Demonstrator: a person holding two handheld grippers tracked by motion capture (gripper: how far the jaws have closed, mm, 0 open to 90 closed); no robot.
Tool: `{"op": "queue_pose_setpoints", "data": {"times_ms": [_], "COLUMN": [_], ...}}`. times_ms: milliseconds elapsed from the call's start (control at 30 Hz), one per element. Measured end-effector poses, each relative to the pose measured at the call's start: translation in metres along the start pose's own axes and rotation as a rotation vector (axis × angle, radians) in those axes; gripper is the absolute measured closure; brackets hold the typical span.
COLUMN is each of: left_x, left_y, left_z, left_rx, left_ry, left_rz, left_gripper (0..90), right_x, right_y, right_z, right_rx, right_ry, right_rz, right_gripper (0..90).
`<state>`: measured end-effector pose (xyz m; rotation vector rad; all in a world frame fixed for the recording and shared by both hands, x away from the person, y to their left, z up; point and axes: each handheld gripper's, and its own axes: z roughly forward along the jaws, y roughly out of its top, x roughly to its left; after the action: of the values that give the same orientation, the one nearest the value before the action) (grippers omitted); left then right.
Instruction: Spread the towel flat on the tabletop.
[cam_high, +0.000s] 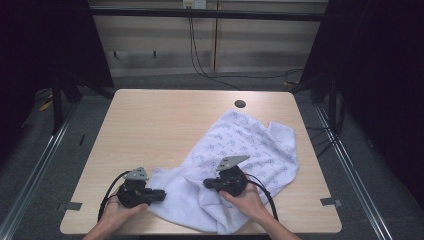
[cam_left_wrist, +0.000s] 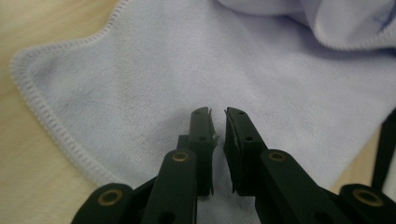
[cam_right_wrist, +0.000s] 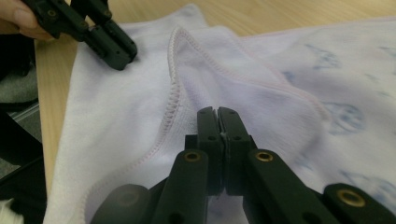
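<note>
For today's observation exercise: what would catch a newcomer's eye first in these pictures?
A crumpled white towel with a faint blue print sprawls over the near right part of the wooden table. Two hand-held black tools work its near edge: the left tool at the towel's left corner, jaws slightly apart, and the right tool shut over a fold.

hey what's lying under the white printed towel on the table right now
The towel lies crumpled on the light wooden table, bare around it. Anything beneath its folds is covered and can't be seen.
</note>
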<state>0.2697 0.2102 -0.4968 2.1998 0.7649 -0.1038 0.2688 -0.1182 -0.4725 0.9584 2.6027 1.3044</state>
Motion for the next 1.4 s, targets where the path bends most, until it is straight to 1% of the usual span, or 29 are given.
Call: {"op": "queue_pose_setpoints", "data": {"times_ms": [100, 133, 167, 200, 233, 267, 367, 400, 433, 467, 500, 533, 567, 600, 667, 700, 733, 800, 833, 933, 1000, 1067, 1100, 1133, 1167, 1267, 1300, 1367, 1400], "left_x": [-0.003, -0.003, -0.003, -0.003, -0.004, -0.004, 0.002, 0.006, 0.006, 0.016, 0.021, 0.021, 0.032, 0.032, 0.041, 0.041, 0.046, 0.052, 0.055, 0.062, 0.064, 0.069, 0.07, 0.07, 0.07, 0.072, 0.072, 0.071, 0.067], "left_y": [-0.001, -0.001, 0.001, 0.001, 0.002, 0.006, 0.018, 0.022, 0.022, 0.027, 0.029, 0.029, 0.031, 0.031, 0.034, 0.034, 0.032, 0.028, 0.026, 0.022, 0.023, 0.026, 0.027, 0.027, 0.03, 0.035, 0.034, 0.034, 0.032], "left_z": [0.0, 0.0, 0.0, 0.0, 0.0, -0.001, -0.005, -0.006, -0.006, -0.006, -0.005, -0.005, -0.002, -0.002, -0.005, -0.005, -0.01, -0.014, -0.015, -0.013, -0.011, -0.003, 0.0, 0.0, 0.002, 0.006, 0.008, 0.01, 0.011], "left_rx": [0.007, 0.007, 0.006, 0.006, -0.001, -0.034, -0.105, -0.12, -0.12, -0.14, -0.141, -0.141, -0.14, -0.14, -0.166, -0.166, -0.189, -0.195, -0.194, -0.188, -0.181, -0.18, -0.165, -0.165, -0.158, -0.166, -0.154, -0.14, -0.123], "left_ry": [-0.011, -0.011, -0.022, -0.022, -0.014, -0.005, 0.001, 0.024, 0.024, 0.054, 0.067, 0.067, 0.087, 0.087, 0.114, 0.114, 0.126, 0.137, 0.137, 0.14, 0.141, 0.138, 0.137, 0.137, 0.141, 0.119, 0.11, 0.101, 0.087], "left_rz": [-0.001, -0.001, -0.002, -0.002, -0.003, 0.011, 0.004, 0.005, 0.005, 0.0, -0.008, -0.008, -0.044, -0.044, -0.047, -0.047, -0.06, -0.078, -0.086, -0.104, -0.104, -0.099, -0.099, -0.099, -0.078, -0.083, -0.071, -0.065, -0.046], "left_gripper": [75.8, 74.3, 72.1, 69.9, 69.9, 64.5, 62.7, 61.5, 58.5, 57.5, 56.7, 56.6, 56.3, 56.0, 56.0, 56.0, 56.0, 56.0, 56.0, 56.0, 56.1, 56.0, 55.9, 55.0, 54.5, 53.7, 53.4, 52.6, 52.0], "right_x": [-0.008, -0.008, -0.015, -0.015, -0.018, -0.027, -0.037, -0.039, -0.039, -0.043, -0.044, -0.044, -0.045, -0.045, -0.049, -0.05, -0.052, -0.054, -0.057, -0.067, -0.07, -0.083, -0.087, -0.087, -0.096, -0.103, -0.103, -0.101, -0.097], "right_y": [-0.014, -0.014, -0.025, -0.025, -0.03, -0.047, -0.069, -0.075, -0.075, -0.082, -0.083, -0.083, -0.084, -0.084, -0.086, -0.086, -0.085, -0.082, -0.081, -0.082, -0.083, -0.083, -0.083, -0.083, -0.082, -0.081, -0.081, -0.08, -0.08], "right_z": [-0.026, -0.026, -0.045, -0.045, -0.053, -0.072, -0.081, -0.084, -0.084, -0.09, -0.093, -0.093, -0.102, -0.102, -0.109, -0.111, -0.114, -0.12, -0.125, -0.14, -0.139, -0.123, -0.116, -0.116, -0.105, -0.096, -0.093, -0.09, -0.087], "right_rx": [-0.012, -0.012, -0.03, -0.03, -0.041, -0.05, -0.01, 0.006, 0.006, 0.019, 0.014, 0.014, -0.002, -0.002, -0.042, -0.057, -0.079, -0.09, -0.118, -0.178, -0.176, -0.124, -0.103, -0.103, -0.086, -0.078, -0.071, -0.057, -0.042], "right_ry": [-0.044, -0.044, -0.076, -0.076, -0.085, -0.116, -0.151, -0.159, -0.159, -0.158, -0.169, -0.169, -0.196, -0.196, -0.192, -0.189, -0.197, -0.256, -0.273, -0.284, -0.283, -0.26, -0.25, -0.25, -0.223, -0.188, -0.176, -0.179, -0.182], "right_rz": [0.016, 0.016, 0.038, 0.038, 0.059, 0.091, 0.126, 0.131, 0.131, 0.146, 0.148, 0.148, 0.152, 0.152, 0.169, 0.19, 0.195, 0.19, 0.202, 0.231, 0.244, 0.255, 0.255, 0.255, 0.278, 0.294, 0.294, 0.292, 0.278], "right_gripper": [88.7, 88.7, 88.7, 88.7, 88.7, 88.6, 87.5, 85.4, 85.4, 75.2, 71.8, 71.8, 64.9, 64.9, 57.8, 56.9, 56.3, 54.7, 54.8, 54.5, 54.1, 52.0, 51.9, 51.9, 51.2, 51.8, 52.5, 54.9, 65.8]}}
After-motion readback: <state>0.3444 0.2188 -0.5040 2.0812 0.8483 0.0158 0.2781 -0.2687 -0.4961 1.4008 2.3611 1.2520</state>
